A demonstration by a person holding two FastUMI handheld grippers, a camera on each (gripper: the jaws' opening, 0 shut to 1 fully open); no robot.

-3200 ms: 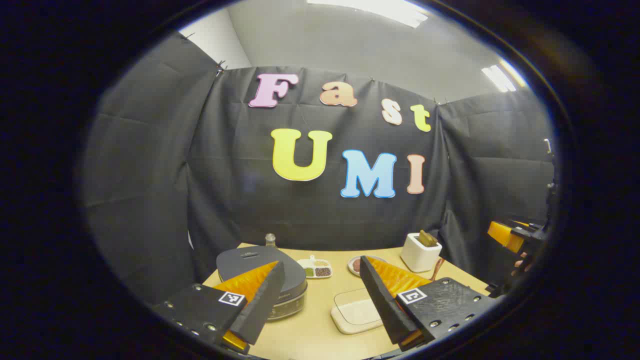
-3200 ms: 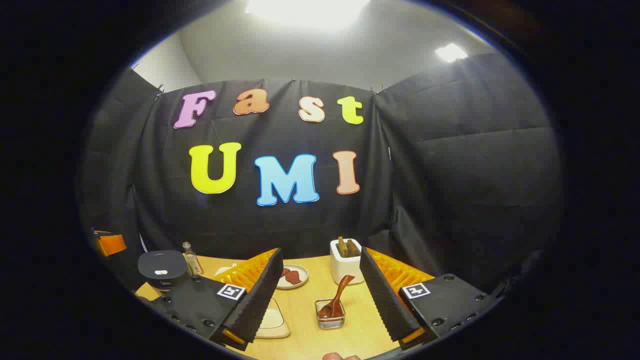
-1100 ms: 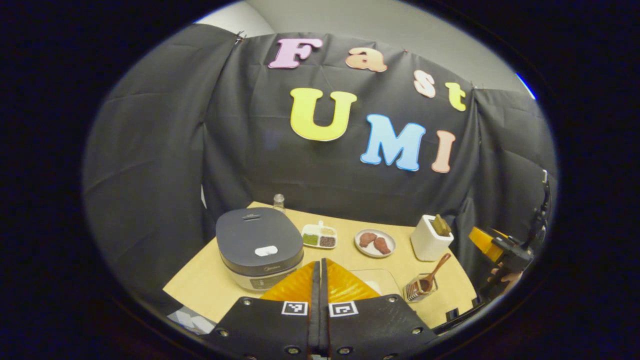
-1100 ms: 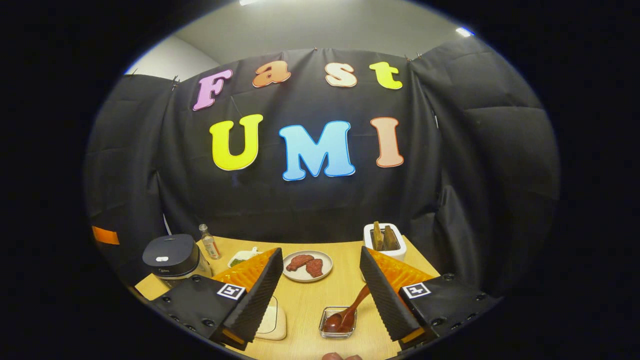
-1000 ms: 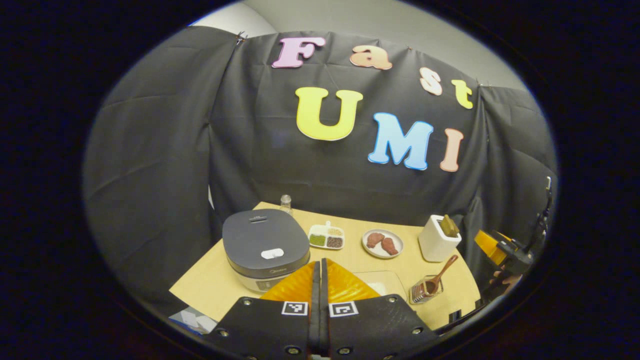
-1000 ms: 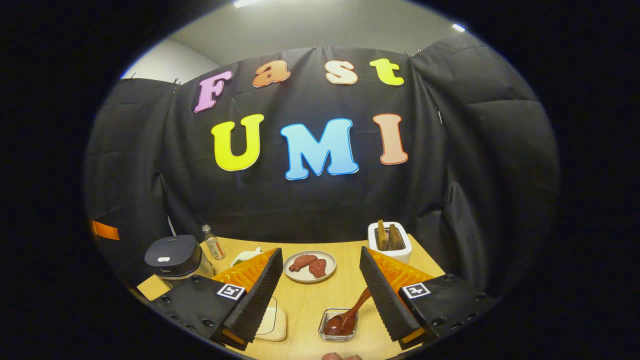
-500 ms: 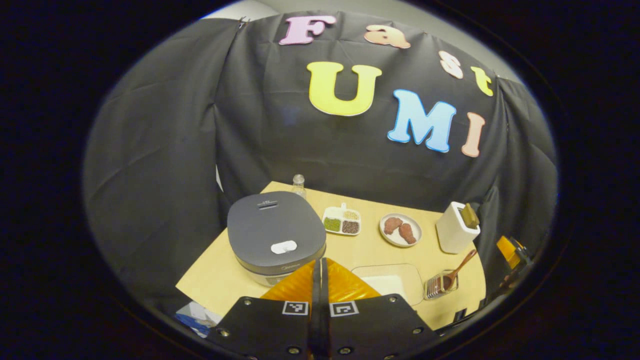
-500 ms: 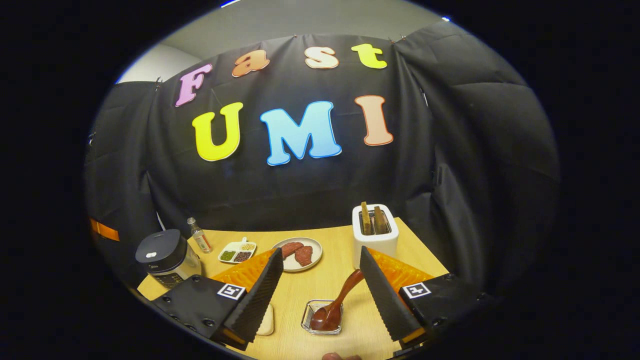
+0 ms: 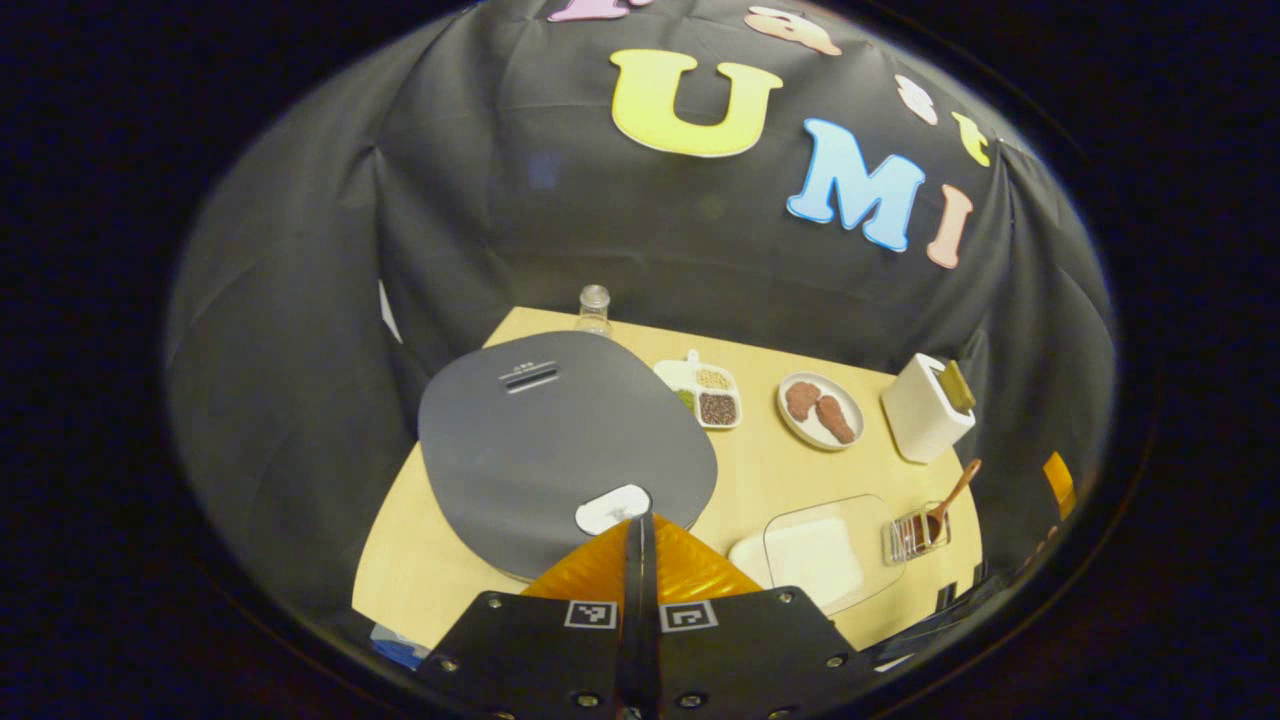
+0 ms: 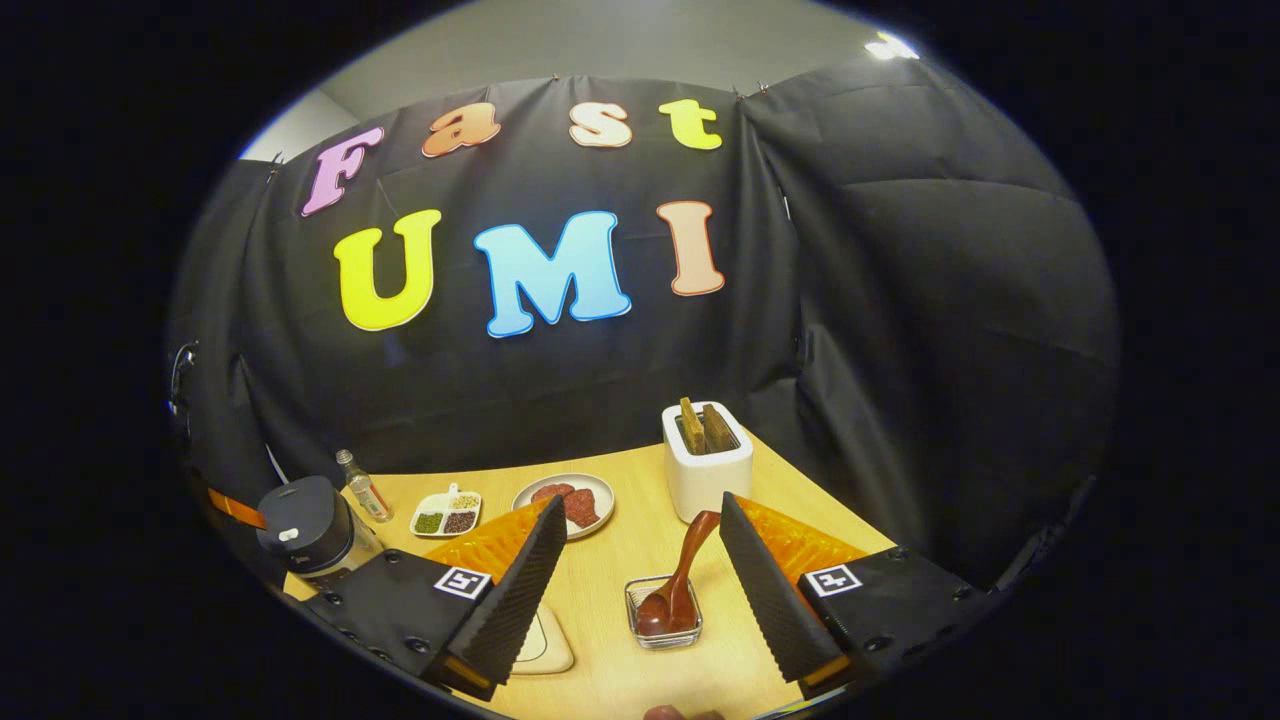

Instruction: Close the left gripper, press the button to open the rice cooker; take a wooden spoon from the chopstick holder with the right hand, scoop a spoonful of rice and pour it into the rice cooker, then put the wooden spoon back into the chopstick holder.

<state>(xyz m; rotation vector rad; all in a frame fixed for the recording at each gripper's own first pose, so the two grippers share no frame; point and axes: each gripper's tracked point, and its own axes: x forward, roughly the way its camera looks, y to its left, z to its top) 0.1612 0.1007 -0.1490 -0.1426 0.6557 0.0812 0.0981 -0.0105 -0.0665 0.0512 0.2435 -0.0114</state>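
Now left gripper (image 9: 640,520) fingers together at cooker button (image 9: 612,508); right gripper (image 10: 640,560) spread, empty.

The left gripper (image 9: 640,522) shows two flat black plates dotted with round screw heads, each carrying a small square black-and-white marker tag near the inner edge. The right gripper (image 10: 640,570) has the same black plates, screws and square tags, and the inner faces of its long wedge-shaped jaws are ribbed with fine ridges.
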